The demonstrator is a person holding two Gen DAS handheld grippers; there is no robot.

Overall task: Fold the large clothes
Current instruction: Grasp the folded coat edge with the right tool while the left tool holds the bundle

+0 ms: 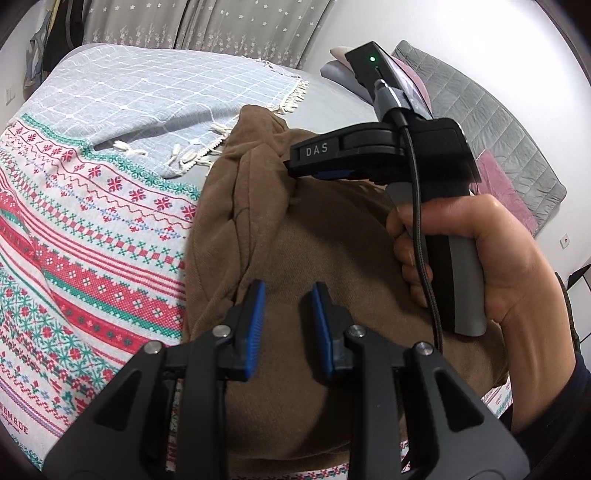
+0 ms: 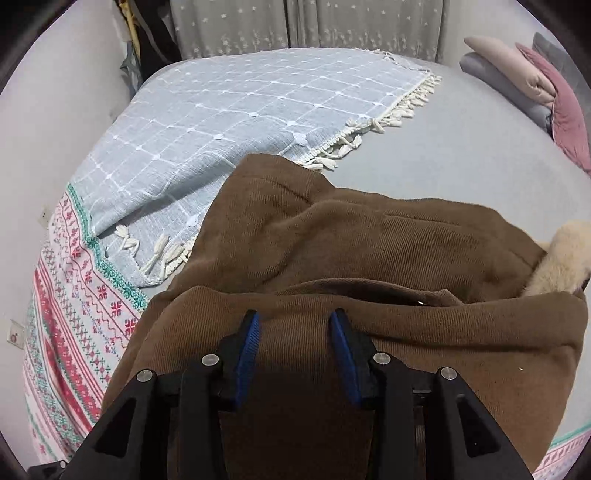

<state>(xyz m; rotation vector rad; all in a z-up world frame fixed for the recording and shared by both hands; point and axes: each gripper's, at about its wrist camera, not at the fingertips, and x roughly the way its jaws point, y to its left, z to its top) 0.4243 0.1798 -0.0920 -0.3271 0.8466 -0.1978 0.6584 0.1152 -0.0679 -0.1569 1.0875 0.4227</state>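
A large brown coat [image 1: 332, 240] lies bunched on the bed, with cream fleece lining [image 2: 565, 254] showing at its right end. My left gripper [image 1: 288, 291] sits low over the coat's near part; its blue pads stand a little apart with coat cloth filling the gap. A hand [image 1: 461, 240] holds my right gripper [image 1: 295, 166], whose tip bites into a raised, puckered fold at the coat's far side. In the right wrist view, the right gripper [image 2: 293, 317] has a thick folded layer of the coat [image 2: 369, 240] between its pads.
Under the coat lie a red-and-green patterned blanket [image 1: 92, 240] and a pale blue checked throw with tassels [image 2: 240, 122]. Pillows [image 2: 517, 74] and a grey quilt [image 1: 498, 122] are at the far right. Curtains [image 2: 295, 22] hang behind the bed.
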